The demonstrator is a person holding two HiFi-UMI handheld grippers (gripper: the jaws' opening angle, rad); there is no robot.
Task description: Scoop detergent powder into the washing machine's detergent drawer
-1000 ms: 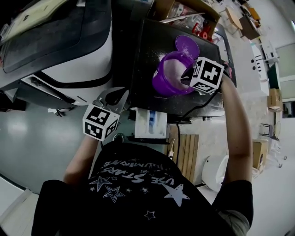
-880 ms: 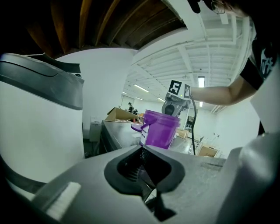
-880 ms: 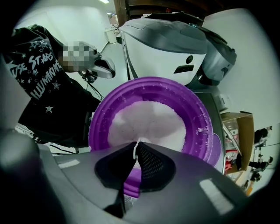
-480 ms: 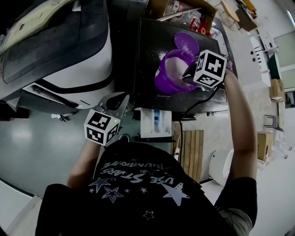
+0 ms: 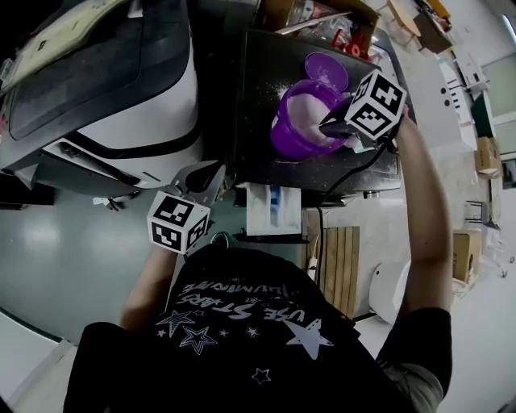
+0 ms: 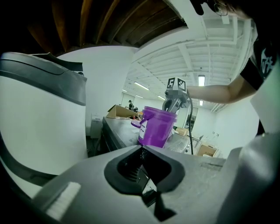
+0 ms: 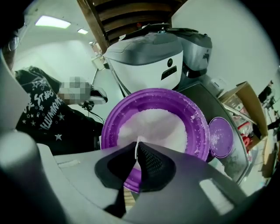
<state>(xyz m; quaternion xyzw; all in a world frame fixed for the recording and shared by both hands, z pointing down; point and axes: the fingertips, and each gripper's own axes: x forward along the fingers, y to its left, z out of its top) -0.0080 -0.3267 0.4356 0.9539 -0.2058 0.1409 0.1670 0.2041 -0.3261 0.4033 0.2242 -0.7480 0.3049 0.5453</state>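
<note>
A purple bucket (image 5: 294,133) of white detergent powder (image 7: 153,124) stands on a dark top, with its purple lid (image 5: 326,71) lying behind it. My right gripper (image 5: 334,127) hangs over the bucket's near right rim. Its jaws are shut on a thin white edge (image 7: 137,148), which looks like the scoop's handle; the bowl is hidden. The white detergent drawer (image 5: 272,210) is pulled out below the top's front edge. My left gripper (image 5: 203,173) is shut and empty, left of the drawer by the washing machine (image 5: 121,89). In the left gripper view, the bucket (image 6: 157,127) is ahead.
Open cardboard boxes (image 5: 322,24) with clutter stand behind the dark top. A wooden pallet (image 5: 334,262) and a white round object (image 5: 387,290) lie on the floor at the right. A black cable (image 5: 343,185) hangs from my right gripper over the top's edge.
My right gripper has shifted slightly up and to the right over the bucket's rim. The left gripper has stayed beside the drawer.
</note>
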